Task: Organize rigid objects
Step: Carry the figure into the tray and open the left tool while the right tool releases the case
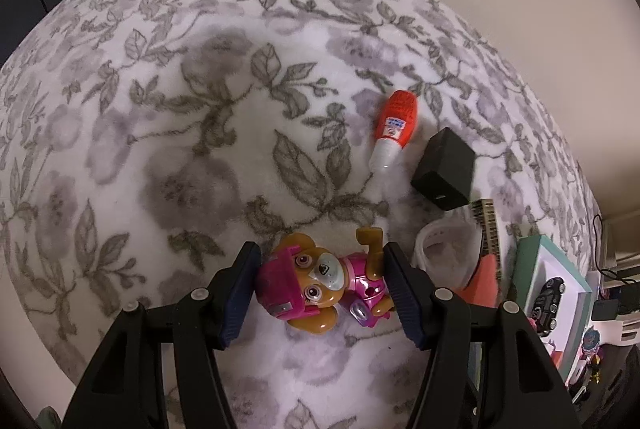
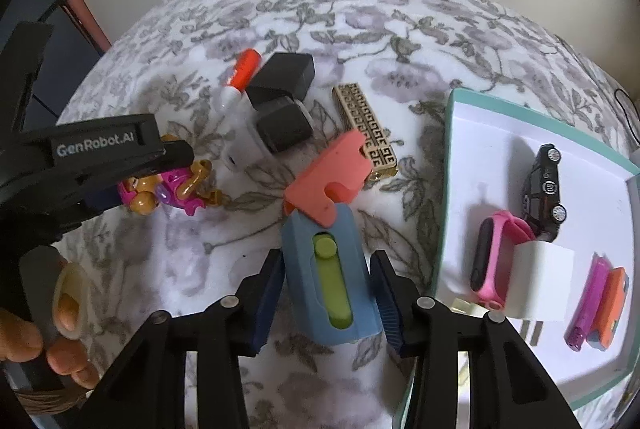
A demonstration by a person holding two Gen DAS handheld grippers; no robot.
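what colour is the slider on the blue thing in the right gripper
Lime green slider, clearest in the right wrist view.

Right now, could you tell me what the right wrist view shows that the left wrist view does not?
Only the right wrist view: the right gripper shut on the blue-and-green toy, and the pink wristband. Only the left wrist view: the dog figure's face. Both: the left gripper shut on the dog figure, the orange-capped tube, and the toy car.

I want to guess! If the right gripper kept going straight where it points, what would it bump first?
Probably the floral blanket underneath: the right gripper already holds the blue-and-green toy, angled steeply downward.
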